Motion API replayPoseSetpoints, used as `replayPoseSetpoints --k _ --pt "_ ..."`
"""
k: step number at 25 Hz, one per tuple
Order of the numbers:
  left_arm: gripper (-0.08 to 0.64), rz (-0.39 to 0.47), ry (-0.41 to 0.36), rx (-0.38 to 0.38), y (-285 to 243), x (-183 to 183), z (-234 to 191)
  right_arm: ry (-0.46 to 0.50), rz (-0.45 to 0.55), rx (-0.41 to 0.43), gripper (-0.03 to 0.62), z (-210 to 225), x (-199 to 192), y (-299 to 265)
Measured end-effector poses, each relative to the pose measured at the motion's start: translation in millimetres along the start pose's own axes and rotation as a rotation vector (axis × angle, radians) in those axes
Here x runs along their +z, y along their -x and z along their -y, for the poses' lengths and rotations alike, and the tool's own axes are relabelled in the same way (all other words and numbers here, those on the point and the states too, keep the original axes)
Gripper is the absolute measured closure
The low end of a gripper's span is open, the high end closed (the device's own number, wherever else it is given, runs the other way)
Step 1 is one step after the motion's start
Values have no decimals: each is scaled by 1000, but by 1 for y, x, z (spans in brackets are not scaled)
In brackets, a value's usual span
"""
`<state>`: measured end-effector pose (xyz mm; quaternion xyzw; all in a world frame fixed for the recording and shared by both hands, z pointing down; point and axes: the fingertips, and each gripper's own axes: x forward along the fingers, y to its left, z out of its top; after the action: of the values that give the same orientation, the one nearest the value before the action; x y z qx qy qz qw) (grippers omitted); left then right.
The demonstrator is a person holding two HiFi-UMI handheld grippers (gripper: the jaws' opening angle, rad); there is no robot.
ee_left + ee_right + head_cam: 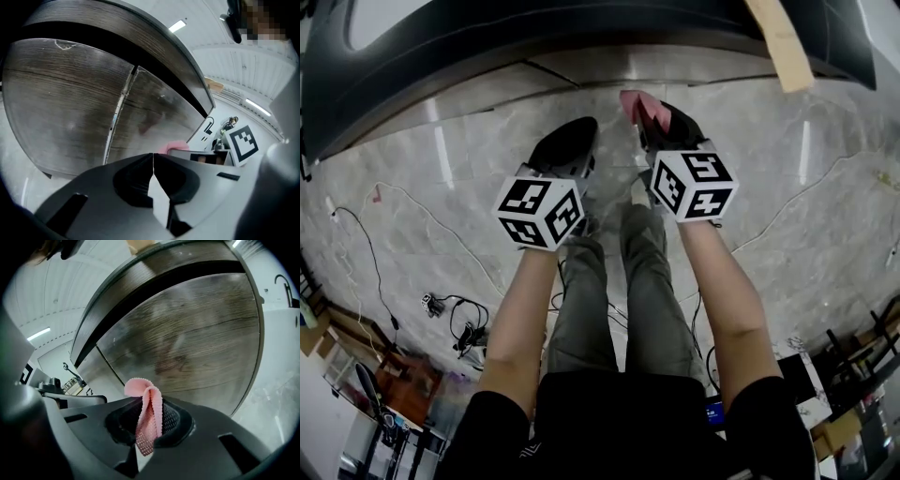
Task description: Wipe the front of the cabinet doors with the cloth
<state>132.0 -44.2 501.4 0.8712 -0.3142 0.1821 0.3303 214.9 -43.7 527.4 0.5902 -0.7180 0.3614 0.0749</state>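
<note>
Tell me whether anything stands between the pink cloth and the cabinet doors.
Nothing visible does. The right gripper holds the pink cloth, and only open air lies between it and the wood-grain cabinet doors ahead.

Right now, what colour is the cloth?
The cloth is pink, clearest in the right gripper view.

left claw (153,160): jaws together, empty | 2 cabinet doors (75,108): ahead | cloth (173,146): pink, just beyond
</note>
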Motion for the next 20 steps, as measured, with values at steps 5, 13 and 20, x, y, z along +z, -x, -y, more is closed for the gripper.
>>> replayPoseSetpoints --k 5,13,20 --pt "549 7 19 35 13 -2 -25 23 -24 22 549 -18 -3 -22" --pt "549 14 51 85 25 -6 -64 50 -59 51 549 -45 -8 -61" --pt "549 24 53 110 25 3 -83 91 -81 61 549 -52 -8 -84"
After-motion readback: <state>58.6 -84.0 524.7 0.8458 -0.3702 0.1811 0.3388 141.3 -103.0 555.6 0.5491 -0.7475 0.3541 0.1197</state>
